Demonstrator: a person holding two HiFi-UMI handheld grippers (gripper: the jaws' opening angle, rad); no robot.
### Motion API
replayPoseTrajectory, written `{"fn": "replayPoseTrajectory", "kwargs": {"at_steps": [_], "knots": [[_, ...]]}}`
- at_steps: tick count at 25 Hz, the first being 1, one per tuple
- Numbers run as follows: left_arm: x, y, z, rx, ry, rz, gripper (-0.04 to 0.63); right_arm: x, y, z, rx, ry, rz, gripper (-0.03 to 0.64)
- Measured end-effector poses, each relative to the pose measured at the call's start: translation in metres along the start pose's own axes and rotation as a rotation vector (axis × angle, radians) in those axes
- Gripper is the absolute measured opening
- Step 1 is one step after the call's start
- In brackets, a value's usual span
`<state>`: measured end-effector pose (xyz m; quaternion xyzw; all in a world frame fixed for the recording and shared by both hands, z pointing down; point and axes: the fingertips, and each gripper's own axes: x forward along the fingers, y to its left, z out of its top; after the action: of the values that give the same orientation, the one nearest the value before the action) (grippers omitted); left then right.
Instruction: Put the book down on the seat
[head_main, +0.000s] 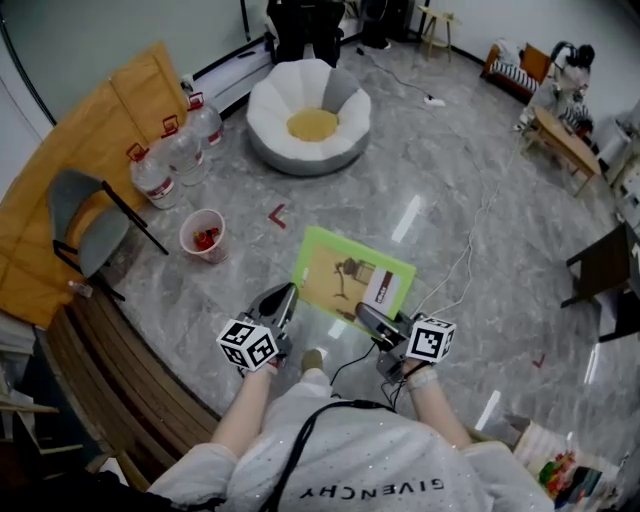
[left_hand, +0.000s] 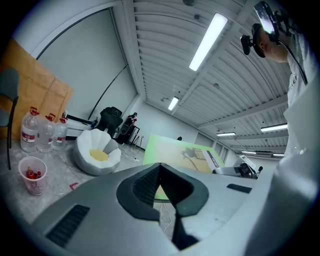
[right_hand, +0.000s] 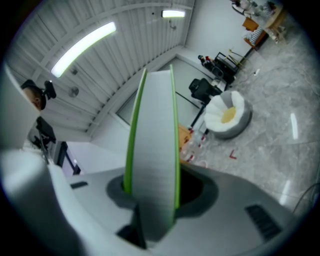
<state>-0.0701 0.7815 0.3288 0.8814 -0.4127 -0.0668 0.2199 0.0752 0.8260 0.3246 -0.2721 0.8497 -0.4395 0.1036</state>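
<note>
While the book (head_main: 348, 272) is held over the grey stone floor (head_main: 440, 170) in front of the person, it sits between the two tools, with its green-edged cover facing up and tilted slightly. The right hand-held gripper (head_main: 366, 313) is clamped on the book's near right edge; its own view shows the pale block of pages and both green covers standing edge-on between the jaws, with the pads pressed against them. The left hand-held gripper (head_main: 287, 293) sits at the book's near left corner. In its own view the jaws are drawn together at the tips with nothing clamped, the cover lies just beyond them, and a sliver of green shows through the gap behind the tips. Whether the tips actually touch the book cannot be told. The seat (head_main: 272, 112), a round white floor cushion with a yellow centre (head_main: 313, 124), stands well apart from the book, farther out on the floor. To the left of the seat are three water bottles (head_main: 180, 150) with red caps. A cup (head_main: 203, 235) holding something red stands nearer the person, and a grey chair (head_main: 75, 210) is at the far left.
</note>
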Motion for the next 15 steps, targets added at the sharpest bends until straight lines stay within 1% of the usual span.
{"fn": "replayPoseTrajectory", "kwargs": {"at_steps": [8,15], "knots": [[0.034,0.050,0.019,-0.007,0.016,-0.022,0.025,0.054,-0.026,0.027,0.011,-0.005,-0.018,0.150],[0.038,0.091,0.027,-0.023,0.026,-0.008,0.023,0.094,-0.036,0.036,0.031,-0.010,-0.013,0.150]]}}
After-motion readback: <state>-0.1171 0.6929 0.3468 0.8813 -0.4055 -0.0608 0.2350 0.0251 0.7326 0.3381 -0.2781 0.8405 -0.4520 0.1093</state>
